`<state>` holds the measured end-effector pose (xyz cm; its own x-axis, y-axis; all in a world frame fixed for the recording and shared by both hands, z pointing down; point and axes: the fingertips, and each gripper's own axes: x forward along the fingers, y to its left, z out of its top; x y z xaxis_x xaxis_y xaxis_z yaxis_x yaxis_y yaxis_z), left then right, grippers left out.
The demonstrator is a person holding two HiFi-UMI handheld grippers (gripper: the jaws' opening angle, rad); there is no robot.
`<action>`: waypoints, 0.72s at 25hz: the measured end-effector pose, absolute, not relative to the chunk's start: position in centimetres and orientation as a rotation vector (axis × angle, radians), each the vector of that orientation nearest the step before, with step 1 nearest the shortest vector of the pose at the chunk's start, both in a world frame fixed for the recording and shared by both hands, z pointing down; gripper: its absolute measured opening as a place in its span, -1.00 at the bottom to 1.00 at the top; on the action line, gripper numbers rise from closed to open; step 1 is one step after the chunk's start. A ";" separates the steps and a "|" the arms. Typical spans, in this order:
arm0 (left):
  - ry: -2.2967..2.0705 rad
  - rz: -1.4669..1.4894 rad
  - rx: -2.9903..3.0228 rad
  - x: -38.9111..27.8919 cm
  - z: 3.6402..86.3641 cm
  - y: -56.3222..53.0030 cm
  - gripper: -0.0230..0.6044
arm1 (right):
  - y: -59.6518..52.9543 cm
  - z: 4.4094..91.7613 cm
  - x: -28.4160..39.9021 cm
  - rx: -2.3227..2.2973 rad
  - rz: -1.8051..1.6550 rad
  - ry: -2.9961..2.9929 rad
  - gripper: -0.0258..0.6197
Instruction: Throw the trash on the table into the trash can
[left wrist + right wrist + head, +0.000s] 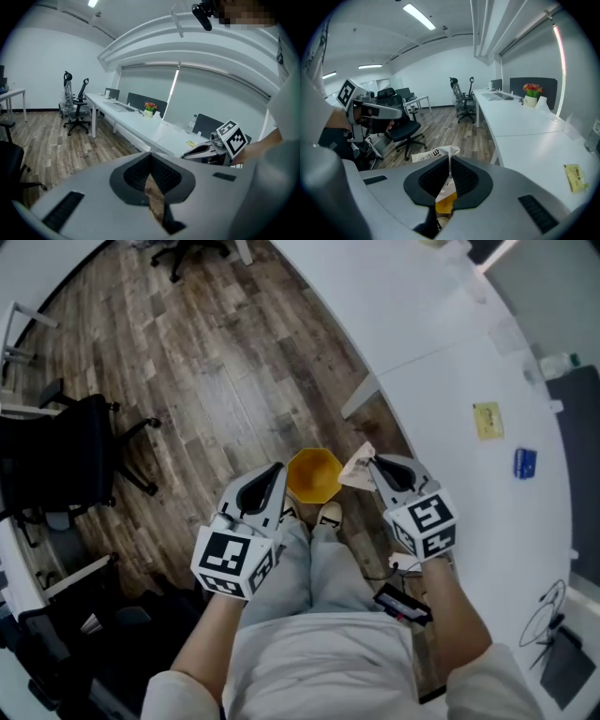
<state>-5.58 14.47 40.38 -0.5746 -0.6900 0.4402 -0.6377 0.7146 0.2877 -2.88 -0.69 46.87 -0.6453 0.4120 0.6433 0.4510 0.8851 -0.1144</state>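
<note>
A brown wood-plank floor (206,381) fills most of the head view. A long white table (450,371) curves along its right side and a black swivel office chair (70,460) stands at the left.

The person stands beside the table, and both forearms reach forward from the light-sleeved torso. The wrists are bent so that each gripper points forward and down, and the two tips angle in toward each other.

The left gripper (272,479) hangs over the floor just left of a yellow hexagonal plastic trash can (314,474), which sits on the floor right in front of the person's shoes. Its jaws are pressed together at the tips with nothing between them; only floor shows through the gap below.

The right gripper (375,468) hovers at the can's right side. Its jaws are closed, pinching a crumpled white printed paper wrapper (357,465) whose loose end sticks out past the tips, over the can's right rim. In the right gripper view the can's yellow shows under the jaws.

On the table, well apart from both hands, lie a yellow paper slip (487,420) and a small blue object (525,462).
</note>
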 end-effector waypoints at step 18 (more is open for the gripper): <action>-2.262 -0.189 0.939 -6.2 56.7 16.2 -0.92 | 3.0 65.1 -3.1 -0.649 -0.073 -2.206 -0.79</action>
<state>-6.21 16.16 56.73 -0.5150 -0.6732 0.5306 -0.5759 0.7303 0.3676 -3.06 3.03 65.11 -0.5338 0.4272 0.7298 0.4743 0.8657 -0.1599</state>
